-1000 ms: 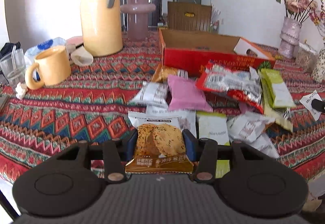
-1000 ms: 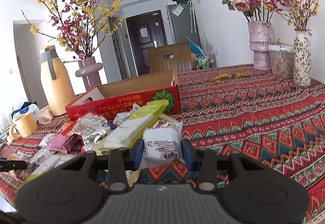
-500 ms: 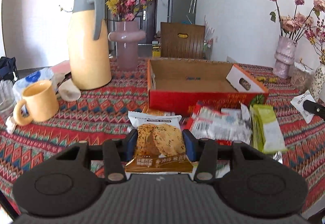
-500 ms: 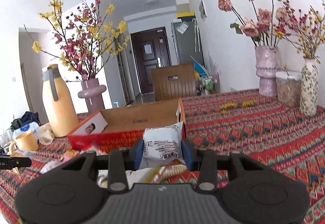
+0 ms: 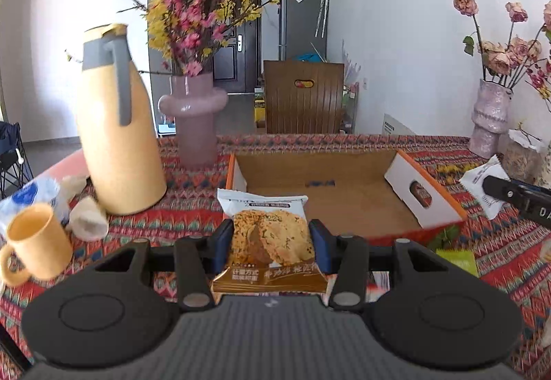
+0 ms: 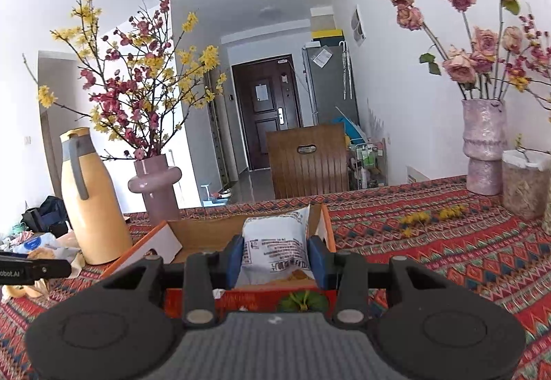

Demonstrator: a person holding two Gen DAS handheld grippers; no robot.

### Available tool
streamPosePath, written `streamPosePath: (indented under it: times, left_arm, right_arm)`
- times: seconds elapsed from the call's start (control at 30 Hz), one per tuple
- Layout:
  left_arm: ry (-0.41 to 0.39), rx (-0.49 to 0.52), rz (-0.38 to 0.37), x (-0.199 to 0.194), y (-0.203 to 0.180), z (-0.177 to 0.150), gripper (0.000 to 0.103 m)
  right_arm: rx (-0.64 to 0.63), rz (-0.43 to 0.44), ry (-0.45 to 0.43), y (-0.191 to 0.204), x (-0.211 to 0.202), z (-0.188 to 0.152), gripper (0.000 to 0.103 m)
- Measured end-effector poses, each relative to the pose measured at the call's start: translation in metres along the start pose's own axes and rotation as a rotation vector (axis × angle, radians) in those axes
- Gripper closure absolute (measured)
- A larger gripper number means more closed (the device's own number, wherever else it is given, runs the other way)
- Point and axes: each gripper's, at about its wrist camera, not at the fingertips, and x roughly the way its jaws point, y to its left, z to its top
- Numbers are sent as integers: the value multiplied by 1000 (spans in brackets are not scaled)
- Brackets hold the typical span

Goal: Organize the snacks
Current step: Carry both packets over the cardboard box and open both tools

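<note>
My left gripper (image 5: pixel 272 244) is shut on a cookie packet (image 5: pixel 270 239), white on top and brown below, held just in front of the open red cardboard box (image 5: pixel 344 190). The box's brown floor shows bare in this view. My right gripper (image 6: pixel 275 254) is shut on a white snack packet (image 6: pixel 273 247) with black print, held above the same box (image 6: pixel 206 235), near its front wall. In the left wrist view the right gripper's tip and its white packet (image 5: pixel 482 185) show at the right edge. A green packet (image 5: pixel 458 259) lies on the cloth before the box.
A yellow thermos jug (image 5: pixel 117 125), a yellow mug (image 5: pixel 34 245) and a pink vase (image 5: pixel 194 118) of blossoms stand left of the box. A pale vase (image 6: pixel 484 146) of dried roses and a jar (image 6: pixel 523 187) stand at the right. A wooden chair (image 6: pixel 306 159) is behind the table.
Both grippers have risen and moved forward from the snack pile to the box, each still holding its packet. The pile has dropped out of sight below.
</note>
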Motion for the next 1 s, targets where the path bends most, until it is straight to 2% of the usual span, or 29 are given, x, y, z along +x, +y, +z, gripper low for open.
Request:
streamPosePath:
  times: [0.3,0.5,0.67,0.73,0.77,0.8,0.83,0.9,0.93,0.97,1.0]
  left_arm:
    - [20,-3,22,66,-9,27,55]
    - [51,-29,30,108,-6,20,55]
    - [82,-36,21,125,-1,9,54]
    - [76,-41,13,125,-1,8,51]
    - [69,-43,8,123,0,7,43]
    - [59,-46,5,121,1,7,30]
    - [47,-49,8,119,1,7,24]
    - [17,-53,12,113,2,7,10]
    - [7,-59,9,111,2,8,6]
    - [-5,-65,7,108,2,8,0]
    - [-19,-70,8,105,2,8,0]
  right_arm:
    - [-16,0,84,7,76,21,63]
    - [1,-18,159,7,118,16,63]
    - [4,-18,203,5,135,4,63]
    - [5,-19,213,4,138,2,62]
    - [7,-18,216,4,139,2,59]
    - [11,-12,217,3,139,1,57]
    - [16,-10,215,3,137,1,58]
    - [24,-7,204,1,133,1,43]
    - [27,-9,193,1,130,2,39]
    - [28,-10,179,1,126,3,30]
    - [30,-12,162,0,122,4,19]
